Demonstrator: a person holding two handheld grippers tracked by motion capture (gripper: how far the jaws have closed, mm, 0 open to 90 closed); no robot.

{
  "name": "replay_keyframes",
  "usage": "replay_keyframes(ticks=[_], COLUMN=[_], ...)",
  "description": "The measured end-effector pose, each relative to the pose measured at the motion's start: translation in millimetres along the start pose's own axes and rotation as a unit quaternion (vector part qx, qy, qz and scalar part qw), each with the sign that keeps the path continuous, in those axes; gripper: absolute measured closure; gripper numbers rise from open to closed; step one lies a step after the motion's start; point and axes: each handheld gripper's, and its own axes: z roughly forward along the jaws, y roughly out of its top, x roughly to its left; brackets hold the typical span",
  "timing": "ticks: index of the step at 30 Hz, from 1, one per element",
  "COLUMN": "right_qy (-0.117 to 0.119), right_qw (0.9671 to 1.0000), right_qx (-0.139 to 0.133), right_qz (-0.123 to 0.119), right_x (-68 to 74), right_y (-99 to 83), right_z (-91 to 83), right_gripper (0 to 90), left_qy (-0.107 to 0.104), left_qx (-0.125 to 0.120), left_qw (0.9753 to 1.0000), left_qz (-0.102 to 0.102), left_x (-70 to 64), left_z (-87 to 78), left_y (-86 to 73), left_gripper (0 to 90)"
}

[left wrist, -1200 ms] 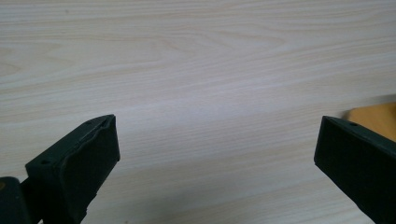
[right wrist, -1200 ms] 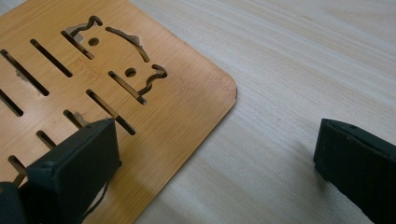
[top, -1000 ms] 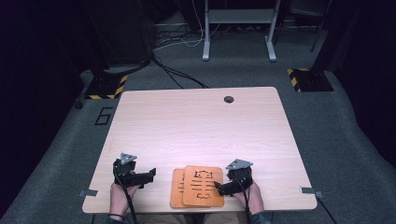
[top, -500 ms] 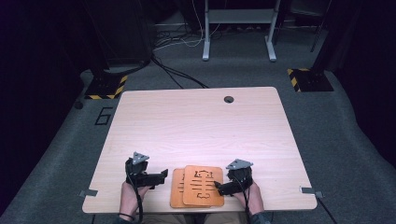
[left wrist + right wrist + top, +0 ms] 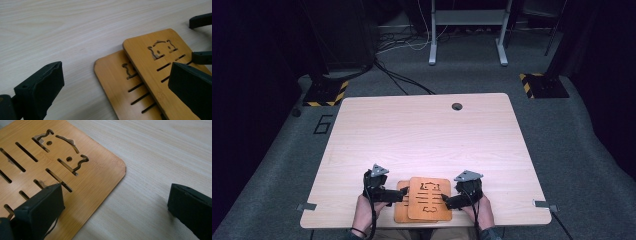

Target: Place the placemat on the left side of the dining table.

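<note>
Both grippers, left [image 5: 398, 194] and right [image 5: 447, 201], were spread, flanking the stacked bamboo boards [image 5: 428, 199] whose long axis ran away from the person.

Two stacked bamboo boards [image 5: 428, 199] lie at the table's [image 5: 422, 135] near edge between the left gripper [image 5: 398, 195] and right gripper [image 5: 448, 201].

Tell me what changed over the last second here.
The left gripper slid right along the table's near edge until its open jaws reached the left edge of the lower bamboo board. It has gripped nothing. The right gripper stayed open at the top bamboo board's right edge, and both boards stayed stacked.
</note>
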Motion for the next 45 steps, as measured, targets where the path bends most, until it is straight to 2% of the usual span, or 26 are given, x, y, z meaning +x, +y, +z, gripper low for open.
replay_keyframes(ticks=[6, 14, 25, 37, 45], right_qy=[0.0, -0.001, -0.001, -0.003, -0.004], right_qw=[1.0, 1.0, 1.0, 1.0, 1.0], right_qx=[0.0, 0.0, -0.001, -0.002, -0.002], right_qz=[0.001, 0.001, 0.002, 0.002, 0.003], right_x=[0.1, 0.1, 0.3, 0.1, -0.2], right_y=[-0.1, -0.1, -0.2, -0.3, -0.3], right_z=[0.0, 0.0, 0.0, 0.1, 0.0], right_gripper=[0.0, 0.0, 0.0, 0.0, 0.0], left_qy=[-0.017, -0.043, -0.075, -0.076, -0.077], left_qx=[0.015, 0.04, 0.057, 0.064, 0.065], left_qw=[0.9997, 0.9979, 0.9952, 0.9945, 0.9947], left_qz=[0.013, 0.026, 0.027, 0.032, 0.024], left_x=[-14.0, -24.1, -32.0, -38.4, -37.0], left_z=[11.8, 26.4, 39.5, 46.5, 45.8], left_y=[-2.5, -4.4, -2.6, -0.7, 0.3], left_gripper=[0.0, 0.0, 3.3, 4.8, 7.0])
